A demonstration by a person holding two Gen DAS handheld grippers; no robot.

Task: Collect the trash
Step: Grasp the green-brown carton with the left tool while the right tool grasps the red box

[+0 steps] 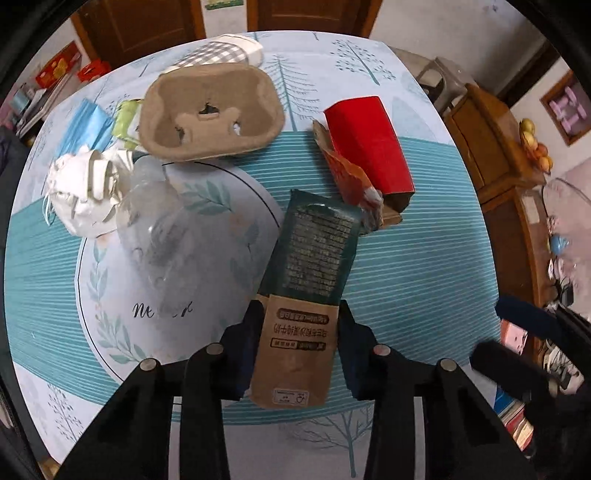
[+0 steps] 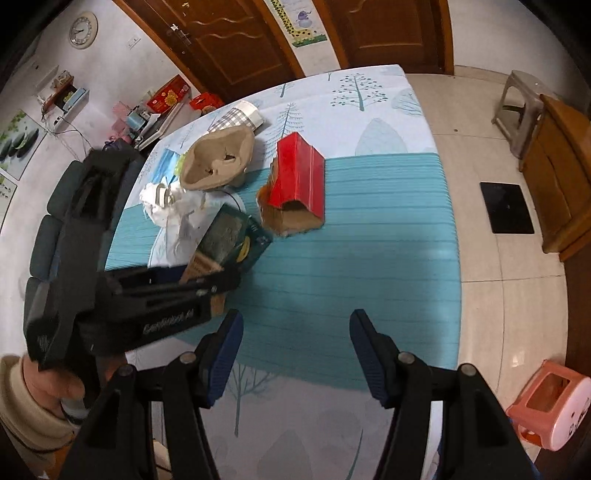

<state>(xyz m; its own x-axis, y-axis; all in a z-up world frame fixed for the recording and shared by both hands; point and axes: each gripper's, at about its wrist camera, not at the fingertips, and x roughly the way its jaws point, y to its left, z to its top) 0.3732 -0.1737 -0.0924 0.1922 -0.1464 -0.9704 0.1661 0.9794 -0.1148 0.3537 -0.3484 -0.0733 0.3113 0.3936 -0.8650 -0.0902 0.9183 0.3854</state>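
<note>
Left gripper (image 1: 301, 345) clamped on a brown-and-green carton (image 1: 308, 291), printed side up, Chinese text too small to read; it juts forward past the jaws, red carton (image 1: 369, 147) and pulp cup tray (image 1: 212, 110) beyond. Right gripper (image 2: 295, 354) jaws wide apart, empty, above the teal tablecloth (image 2: 369, 258); the left tool's body reads partly "GenRobot.AI".

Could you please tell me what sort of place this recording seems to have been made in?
Most likely a lived-in home, a living or dining room: a table under a tree-print cloth, panelled wooden doors, a wall clock and a wooden cabinet.
</note>
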